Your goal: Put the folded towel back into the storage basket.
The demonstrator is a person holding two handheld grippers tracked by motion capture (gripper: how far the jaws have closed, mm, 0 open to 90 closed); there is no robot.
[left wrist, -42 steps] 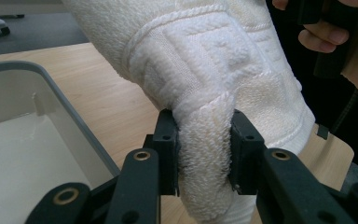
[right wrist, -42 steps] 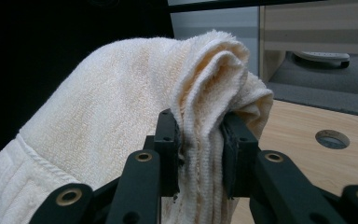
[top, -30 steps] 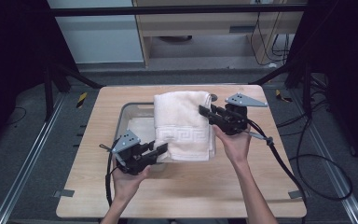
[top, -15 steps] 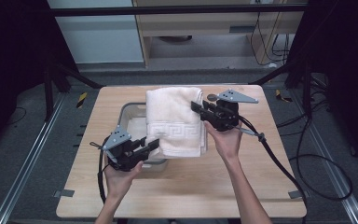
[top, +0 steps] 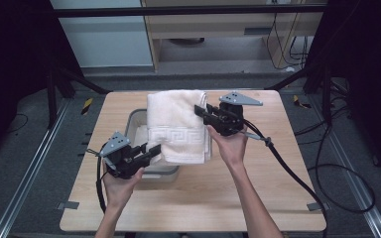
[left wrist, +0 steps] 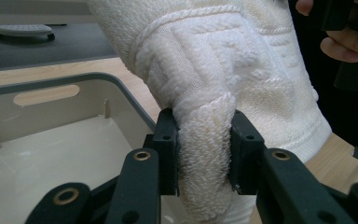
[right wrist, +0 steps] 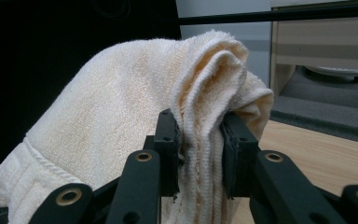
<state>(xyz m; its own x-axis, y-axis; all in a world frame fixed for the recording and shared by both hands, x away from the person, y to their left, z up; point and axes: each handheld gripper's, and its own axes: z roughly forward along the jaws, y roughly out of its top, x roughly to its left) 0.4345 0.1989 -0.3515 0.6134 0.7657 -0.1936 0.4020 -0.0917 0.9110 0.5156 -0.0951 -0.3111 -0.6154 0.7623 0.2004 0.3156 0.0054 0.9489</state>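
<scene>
Right now I see the wooden table spread across the high view, and near its left middle sits a pale grey bin with an open top and a slotted handle in its wall. Above that bin I have the folded white towel held off the table, draped between my two tools, with its woven key-pattern band running across the lower part. Its left portion hangs over the bin's opening, while the right side overlaps the bin's right rim. My right gripper bites the towel's upper right edge, several folded layers bunched between its pressed-in jaws, as the right gripper view shows. My left gripper pinches the lower left corner, the terry squeezed thick between its jaws, just over the bin's interior.
</scene>
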